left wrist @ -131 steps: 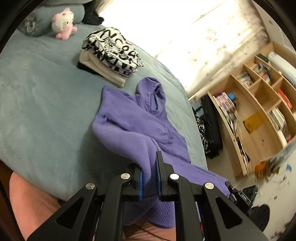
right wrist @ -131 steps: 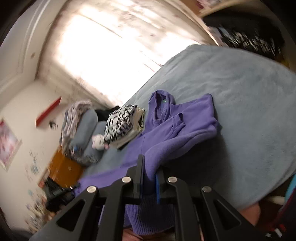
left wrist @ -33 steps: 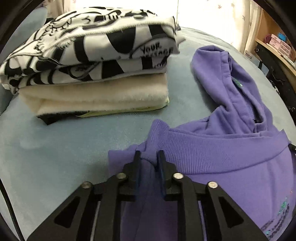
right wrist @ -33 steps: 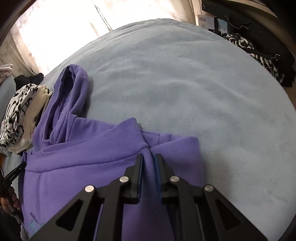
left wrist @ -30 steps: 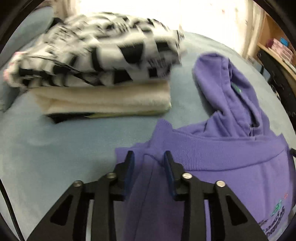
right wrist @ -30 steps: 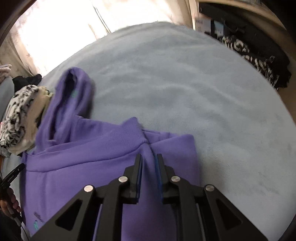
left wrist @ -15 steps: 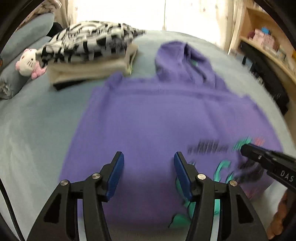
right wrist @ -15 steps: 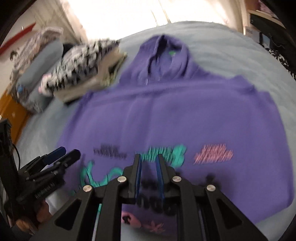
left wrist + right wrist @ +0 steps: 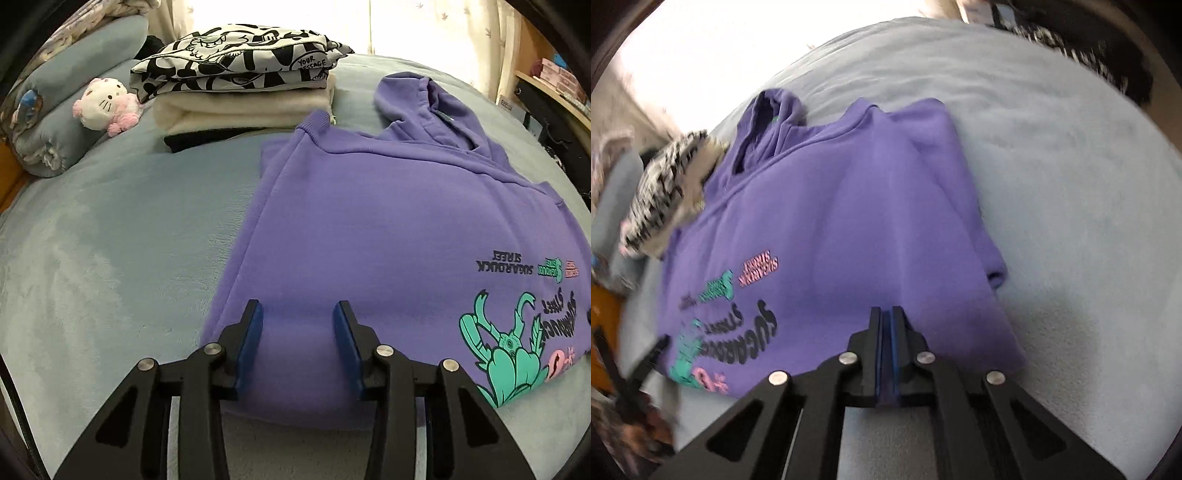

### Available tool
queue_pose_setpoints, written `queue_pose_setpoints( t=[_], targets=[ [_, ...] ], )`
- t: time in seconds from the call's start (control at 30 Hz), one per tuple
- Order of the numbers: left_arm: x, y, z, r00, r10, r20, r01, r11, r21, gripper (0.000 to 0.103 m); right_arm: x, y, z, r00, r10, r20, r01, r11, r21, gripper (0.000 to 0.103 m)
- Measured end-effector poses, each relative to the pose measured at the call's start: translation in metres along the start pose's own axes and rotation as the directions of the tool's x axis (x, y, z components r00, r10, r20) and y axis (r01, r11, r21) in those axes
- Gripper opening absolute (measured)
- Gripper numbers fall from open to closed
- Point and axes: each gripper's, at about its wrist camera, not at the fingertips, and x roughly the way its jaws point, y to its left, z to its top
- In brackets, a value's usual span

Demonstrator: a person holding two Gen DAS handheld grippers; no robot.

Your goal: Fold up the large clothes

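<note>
A purple hoodie (image 9: 369, 229) with a printed graphic lies folded on the grey-blue bed (image 9: 110, 251), hood toward the window. It also shows in the right wrist view (image 9: 849, 221). My left gripper (image 9: 297, 314) is open and empty above the hoodie's near left edge. My right gripper (image 9: 887, 314) has its jaws together above the hoodie's near right edge; no cloth shows between them.
A stack of folded clothes (image 9: 240, 85) with a black-and-white top sits at the back. A pink and white plush toy (image 9: 105, 107) and rolled grey bedding (image 9: 66, 110) lie at the left. Wooden shelves (image 9: 554, 85) stand at the right.
Both grippers carried the hoodie's hem up to the shoulders, let go and pulled back toward the near edge. The left gripper opened wide; the right drew its jaws together.
</note>
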Motion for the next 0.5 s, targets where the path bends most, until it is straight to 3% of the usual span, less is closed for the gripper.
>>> queue_pose_setpoints(
  t=[0.37,0.47,0.5],
  targets=[
    [0.007,0.001,0.009,1.000,-0.008,-0.010,0.008,1.000,-0.008,0.042,0.014,0.010,0.002,0.999,-0.015,-0.038,0.016,1.000,0.023,0.006],
    [0.006,0.006,0.015,0.998,-0.066,-0.021,0.065,0.997,-0.046,0.047,0.011,0.013,0.000,0.998,-0.055,-0.042,0.054,0.998,-0.016,0.007],
    [0.005,0.010,0.019,0.992,-0.120,-0.031,0.118,0.990,-0.074,0.047,0.011,0.015,0.000,0.997,-0.068,-0.043,0.067,0.997,-0.029,0.007]
  ],
)
